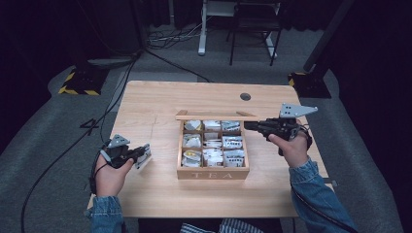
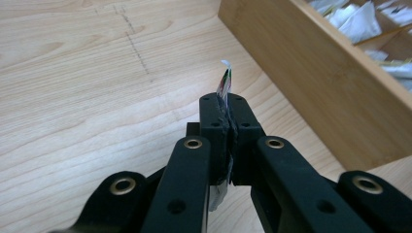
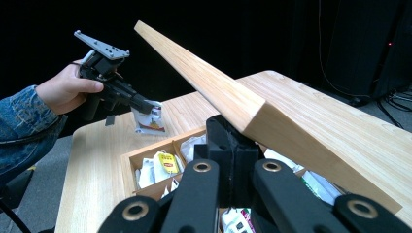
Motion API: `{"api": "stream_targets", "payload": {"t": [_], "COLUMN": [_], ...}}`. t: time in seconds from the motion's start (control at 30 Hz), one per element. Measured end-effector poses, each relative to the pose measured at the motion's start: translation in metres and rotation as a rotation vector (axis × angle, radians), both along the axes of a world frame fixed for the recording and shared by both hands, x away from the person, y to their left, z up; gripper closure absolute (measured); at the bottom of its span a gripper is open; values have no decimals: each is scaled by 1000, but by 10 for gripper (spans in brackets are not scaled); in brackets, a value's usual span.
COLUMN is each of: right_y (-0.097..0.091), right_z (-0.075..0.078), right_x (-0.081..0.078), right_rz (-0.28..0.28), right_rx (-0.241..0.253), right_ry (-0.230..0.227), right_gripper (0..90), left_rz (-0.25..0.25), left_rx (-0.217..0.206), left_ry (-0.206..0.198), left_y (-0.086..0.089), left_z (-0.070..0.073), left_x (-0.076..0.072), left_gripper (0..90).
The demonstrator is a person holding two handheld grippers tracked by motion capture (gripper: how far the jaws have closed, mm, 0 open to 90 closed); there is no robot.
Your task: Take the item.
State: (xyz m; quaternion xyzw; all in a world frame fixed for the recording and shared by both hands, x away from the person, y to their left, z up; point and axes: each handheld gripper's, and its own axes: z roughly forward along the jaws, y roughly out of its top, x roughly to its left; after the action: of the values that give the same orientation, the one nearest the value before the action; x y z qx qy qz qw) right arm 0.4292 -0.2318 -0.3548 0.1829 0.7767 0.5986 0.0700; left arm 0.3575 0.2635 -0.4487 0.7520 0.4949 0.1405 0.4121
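- High view: your left gripper (image 1: 141, 156) carries a tea bag (image 1: 144, 158) left of the tea box (image 1: 213, 173).
- Left gripper view: the jaws pinch that bag edge-on.
- Right gripper view: your right gripper (image 3: 233, 138), jaws pressed together, clamps the raised lid (image 3: 243, 99).

Around the light wooden table (image 1: 160, 104) we see grey carpet (image 1: 43, 160), black cables (image 1: 121, 80) trailing off its far-left corner, yellow-and-black striped stand bases (image 1: 80, 80) beside both far corners, a white desk leg (image 1: 202, 29) and dark chair (image 1: 252, 26) beyond it, and darkness behind.
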Motion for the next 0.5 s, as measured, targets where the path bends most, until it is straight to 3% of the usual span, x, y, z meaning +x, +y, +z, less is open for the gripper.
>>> {"api": "stream_targets", "payload": {"t": [0.03,0.27,0.37,0.43,0.5], "right_y": [0,0,-1,-1,-1], "right_z": [0,-1,-1,-1,-1], "right_x": [0,-1,-2,-2,-3], "right_rz": [0,2,1,0,1], "right_rx": [-3,-6,-7,-8,-7], "right_ry": [1,1,0,0,-1], "right_gripper": [900,900,900,900,900], "left_rz": [0,10,25,32,49], "left_rx": [-17,-25,-2,10,34], "left_ry": [-6,7,-14,-12,-19], "left_y": [-2,-5,-5,-6,-7], "left_z": [-2,-10,-11,-12,-13], "left_x": [1,7,9,9,11], "left_gripper": [875,851,722,705,577]}}
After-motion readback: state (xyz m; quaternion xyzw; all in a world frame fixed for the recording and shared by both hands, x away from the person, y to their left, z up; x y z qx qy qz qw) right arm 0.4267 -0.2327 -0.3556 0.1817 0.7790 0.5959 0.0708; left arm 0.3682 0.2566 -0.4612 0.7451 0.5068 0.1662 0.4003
